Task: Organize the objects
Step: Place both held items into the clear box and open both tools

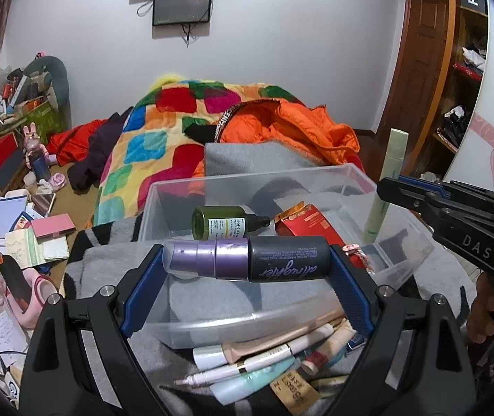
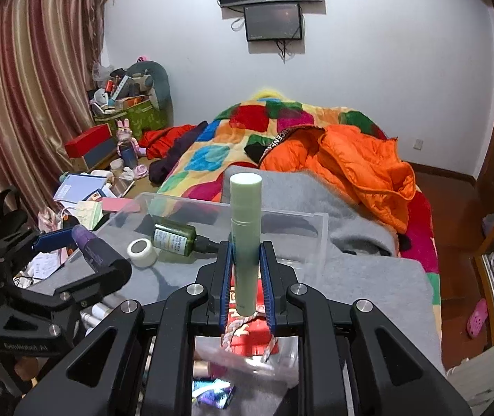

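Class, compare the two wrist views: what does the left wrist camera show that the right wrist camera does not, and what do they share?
Left wrist only: the tubes and pens heaped in front of the clear bin.
Right wrist only: a white tape roll in the bin, and the curtain.
Both: the left gripper holding the purple spray bottle, the right gripper holding the pale green tube, and the dark green bottle.

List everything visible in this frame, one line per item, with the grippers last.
Purple-and-black spray bottle: one, held crosswise over the bin.
Pale green cylindrical tube: one, held upright over the bin.
Clear plastic storage bin: one, on the grey blanket.
Dark green glass bottle: one, lying in the bin.
Red carton: one, in the bin.
White tape roll: one, in the bin.
Orange puffer jacket: one, on the bed.
Left gripper: shut on the spray bottle.
Right gripper: shut on the tube.
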The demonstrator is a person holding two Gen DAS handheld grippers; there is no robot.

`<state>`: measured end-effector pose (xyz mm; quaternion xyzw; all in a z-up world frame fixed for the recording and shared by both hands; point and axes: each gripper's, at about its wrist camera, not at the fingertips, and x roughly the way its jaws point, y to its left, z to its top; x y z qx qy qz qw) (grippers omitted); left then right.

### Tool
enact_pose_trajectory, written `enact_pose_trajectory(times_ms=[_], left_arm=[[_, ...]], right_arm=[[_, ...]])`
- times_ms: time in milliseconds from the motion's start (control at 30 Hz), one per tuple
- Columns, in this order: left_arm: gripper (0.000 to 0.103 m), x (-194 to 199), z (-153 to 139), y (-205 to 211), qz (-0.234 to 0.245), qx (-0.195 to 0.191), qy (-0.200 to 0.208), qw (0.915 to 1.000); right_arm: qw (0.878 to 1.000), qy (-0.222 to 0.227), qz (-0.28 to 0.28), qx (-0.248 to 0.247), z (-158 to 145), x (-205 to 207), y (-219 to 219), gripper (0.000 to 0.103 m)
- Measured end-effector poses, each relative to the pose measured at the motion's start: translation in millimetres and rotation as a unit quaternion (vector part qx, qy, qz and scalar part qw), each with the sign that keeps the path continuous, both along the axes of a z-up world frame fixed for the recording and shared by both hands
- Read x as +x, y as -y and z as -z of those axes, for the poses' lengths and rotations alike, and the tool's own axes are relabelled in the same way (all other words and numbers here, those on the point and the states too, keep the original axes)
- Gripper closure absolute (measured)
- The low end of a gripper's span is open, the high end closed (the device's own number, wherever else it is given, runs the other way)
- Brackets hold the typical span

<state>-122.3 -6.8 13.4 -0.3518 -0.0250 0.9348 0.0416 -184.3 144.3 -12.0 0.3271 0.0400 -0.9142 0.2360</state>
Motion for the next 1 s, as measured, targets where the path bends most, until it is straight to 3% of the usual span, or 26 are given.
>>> enact_pose_trajectory(times_ms=[367, 767, 1000], left_arm=[[0.013, -22.1, 24.4, -5.2, 0.006, -0.009, 0.041, 0.9991], [0.012, -25.9, 29.5, 0.6, 0.009, 0.014, 0.054, 0.9984], [0.009, -20.0, 24.8, -0.1, 0.012, 0.015, 0.049, 0.9986]], right_arm=[[0.998, 0.031, -0.012, 0.048, 29.3, -14.3, 18.4, 0.089], [0.998, 0.048, -0.028, 0.042, 36.1, -12.2, 23.5, 0.088], [0.998, 0.046, -0.037, 0.039, 34.7, -6.8, 25.5, 0.075]])
